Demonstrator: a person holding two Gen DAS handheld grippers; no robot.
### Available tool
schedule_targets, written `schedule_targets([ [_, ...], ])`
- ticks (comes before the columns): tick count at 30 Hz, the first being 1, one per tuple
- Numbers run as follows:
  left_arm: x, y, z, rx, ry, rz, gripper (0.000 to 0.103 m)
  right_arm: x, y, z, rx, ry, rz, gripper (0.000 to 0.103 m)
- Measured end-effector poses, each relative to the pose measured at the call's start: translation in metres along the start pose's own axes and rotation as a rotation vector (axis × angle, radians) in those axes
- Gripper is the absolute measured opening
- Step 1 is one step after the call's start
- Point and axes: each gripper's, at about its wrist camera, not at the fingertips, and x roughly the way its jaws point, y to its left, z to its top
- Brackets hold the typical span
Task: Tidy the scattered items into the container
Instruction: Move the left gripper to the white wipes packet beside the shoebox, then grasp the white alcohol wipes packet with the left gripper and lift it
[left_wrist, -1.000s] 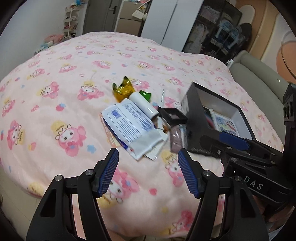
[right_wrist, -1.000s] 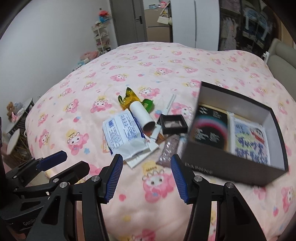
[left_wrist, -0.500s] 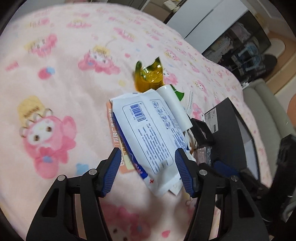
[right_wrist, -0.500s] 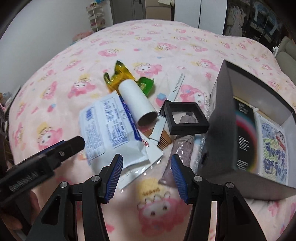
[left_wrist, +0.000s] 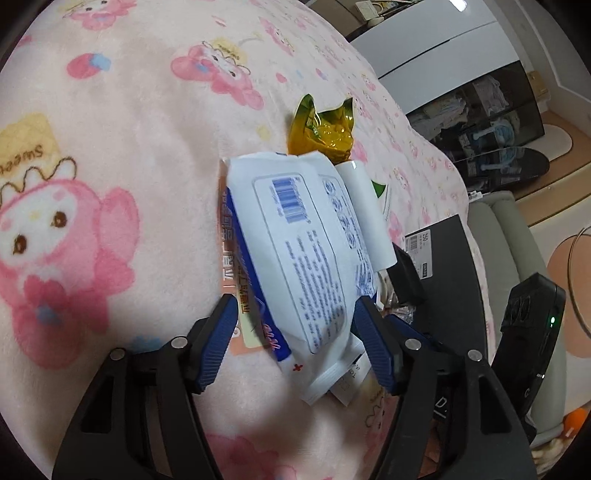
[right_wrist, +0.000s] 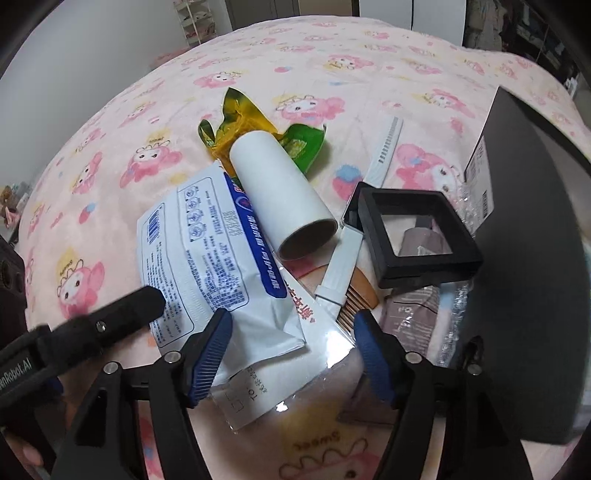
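A pile lies on the pink blanket (left_wrist: 110, 110). My left gripper (left_wrist: 295, 347) hovers low over the near end of a white-and-blue wipes pack (left_wrist: 306, 251). Its jaws are opening, with the pack between them. My right gripper (right_wrist: 291, 354) is opening too, astride the pack's corner (right_wrist: 207, 258) and a clear-wrapped flat packet (right_wrist: 280, 376). Beyond lie a white roll (right_wrist: 280, 199), a yellow wrapper (right_wrist: 240, 118), a green wrapper (right_wrist: 306, 144), a black square frame case (right_wrist: 417, 236), a white comb (right_wrist: 384, 151) and a brownish pouch (right_wrist: 410, 314). The dark box (right_wrist: 528, 258) stands at the right.
One finger of the left gripper (right_wrist: 110, 321) crosses the right wrist view at the lower left. A grey sofa (left_wrist: 517, 240) and dark shelves (left_wrist: 491, 122) stand past the bed's far edge. A short white-and-brown comb (right_wrist: 343, 269) sits beside the frame case.
Both grippers have come down and forward onto the pile, which now fills each view. The left view has rolled. The right jaws stand wider than before.
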Motion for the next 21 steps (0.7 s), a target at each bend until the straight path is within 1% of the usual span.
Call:
schedule_targets([
  [2, 0.001, -0.005, -0.002, 0.028, 0.0, -0.003, 0.065, 0.003, -0.002, 0.0, 0.022, 0.001, 0.032, 0.066],
  [3, 0.002, -0.007, -0.003, 0.036, 0.005, -0.021, 0.058, 0.003, -0.003, 0.0, 0.026, -0.002, 0.047, 0.066],
  [4, 0.002, -0.008, -0.003, 0.037, 0.01, -0.022, 0.052, 0.002, -0.002, -0.001, 0.024, -0.001, 0.054, 0.061],
  [5, 0.002, -0.009, -0.004, 0.046, 0.01, -0.014, 0.049, 0.0, 0.0, -0.002, 0.012, -0.001, 0.057, 0.057],
  [6, 0.001, -0.01, -0.004, 0.057, 0.008, -0.004, 0.046, -0.003, 0.002, -0.003, 0.006, -0.004, 0.06, 0.049],
  [7, -0.001, -0.011, -0.004, 0.066, 0.005, -0.008, 0.043, -0.007, 0.004, -0.004, -0.005, -0.004, 0.065, 0.043],
  [9, -0.006, -0.014, -0.004, 0.088, -0.005, -0.018, 0.043, -0.014, 0.008, -0.007, -0.03, -0.005, 0.08, 0.037],
  [12, -0.016, -0.017, -0.014, 0.111, -0.006, -0.024, 0.043, -0.031, 0.013, -0.017, -0.049, -0.025, 0.079, 0.037],
  [16, -0.029, -0.02, -0.035, 0.131, 0.015, -0.031, 0.043, -0.05, 0.011, -0.039, -0.031, -0.022, 0.117, 0.037],
  [18, -0.031, -0.023, -0.047, 0.131, 0.038, -0.049, 0.043, -0.06, 0.01, -0.055, -0.031, -0.02, 0.11, 0.037],
  [21, -0.034, -0.025, -0.068, 0.131, 0.097, -0.084, 0.043, -0.075, 0.004, -0.084, -0.039, -0.001, 0.09, 0.037],
])
